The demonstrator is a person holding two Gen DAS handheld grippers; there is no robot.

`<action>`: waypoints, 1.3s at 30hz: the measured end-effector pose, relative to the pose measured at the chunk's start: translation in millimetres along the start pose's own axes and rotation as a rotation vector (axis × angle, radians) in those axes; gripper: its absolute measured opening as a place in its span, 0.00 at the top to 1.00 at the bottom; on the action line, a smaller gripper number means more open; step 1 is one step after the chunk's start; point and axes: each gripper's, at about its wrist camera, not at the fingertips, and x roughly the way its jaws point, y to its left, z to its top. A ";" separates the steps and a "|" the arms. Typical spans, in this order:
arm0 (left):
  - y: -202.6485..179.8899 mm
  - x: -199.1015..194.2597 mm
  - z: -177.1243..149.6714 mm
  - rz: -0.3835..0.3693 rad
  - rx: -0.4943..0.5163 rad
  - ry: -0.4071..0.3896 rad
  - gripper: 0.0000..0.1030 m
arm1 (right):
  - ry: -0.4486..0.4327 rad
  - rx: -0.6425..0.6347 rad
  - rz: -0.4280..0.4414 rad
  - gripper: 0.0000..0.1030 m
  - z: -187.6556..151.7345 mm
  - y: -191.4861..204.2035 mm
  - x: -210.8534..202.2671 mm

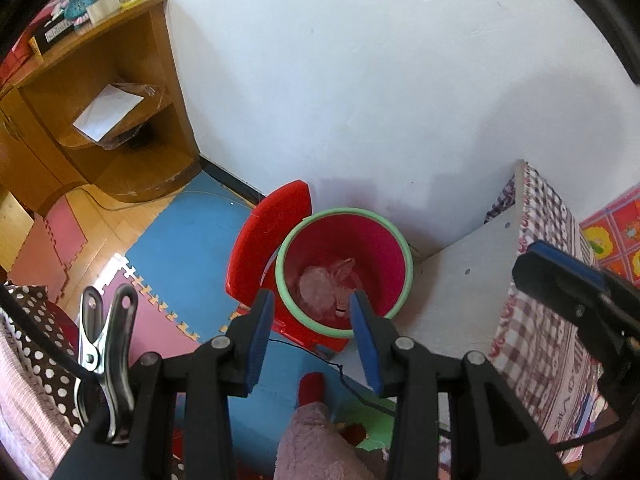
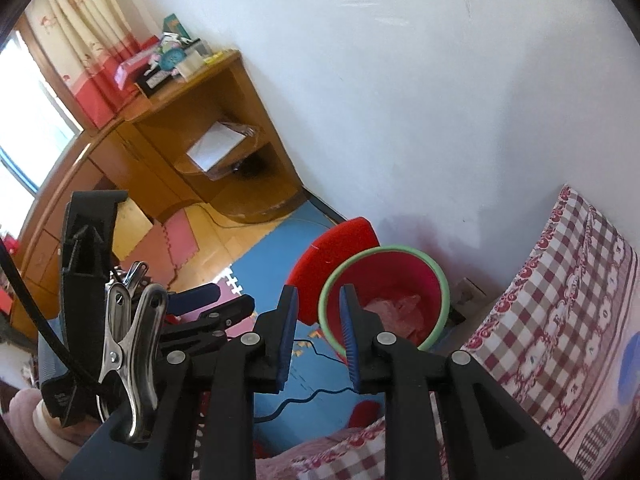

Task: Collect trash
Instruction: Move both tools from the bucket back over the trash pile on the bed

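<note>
White wall (image 1: 360,80), wooden corner shelf (image 1: 100,120), blue foam floor mat (image 1: 192,240), sunlit window (image 2: 24,120)

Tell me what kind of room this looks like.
Probably a bedroom: a bed with a checked cover, a wooden desk by a curtained window, and foam play mats on the floor.

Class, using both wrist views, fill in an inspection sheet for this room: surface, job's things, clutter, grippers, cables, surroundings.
Surface: foam floor mats, blue and pink.
Job's things: red bin with a green rim, crumpled plastic inside; red lid leaning beside it.
Clutter: paper on the wooden shelf.
Grippers: left gripper and right gripper both open, nothing between the jaws.
Cables: black cable across the mat.
Surroundings: white wall, checked bedding.
</note>
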 end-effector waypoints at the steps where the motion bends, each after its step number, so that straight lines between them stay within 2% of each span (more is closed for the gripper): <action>1: -1.0 -4.5 -2.1 -0.002 -0.005 -0.001 0.60 | -0.005 -0.005 0.007 0.78 -2.4 2.3 -4.9; 11: -26.4 -49.5 -24.9 0.001 0.016 -0.025 0.60 | -0.057 -0.016 0.059 0.78 -27.8 5.4 -55.0; 20: -59.8 -80.6 -56.7 0.002 0.050 -0.050 0.60 | -0.091 0.005 0.096 0.78 -65.7 -4.2 -99.4; 28: -94.5 -100.3 -84.3 -0.023 0.091 -0.053 0.60 | -0.122 0.025 0.095 0.78 -96.2 -18.5 -133.2; 39: -149.6 -110.1 -117.7 -0.068 0.199 -0.039 0.60 | -0.161 0.092 0.048 0.78 -139.8 -52.9 -171.3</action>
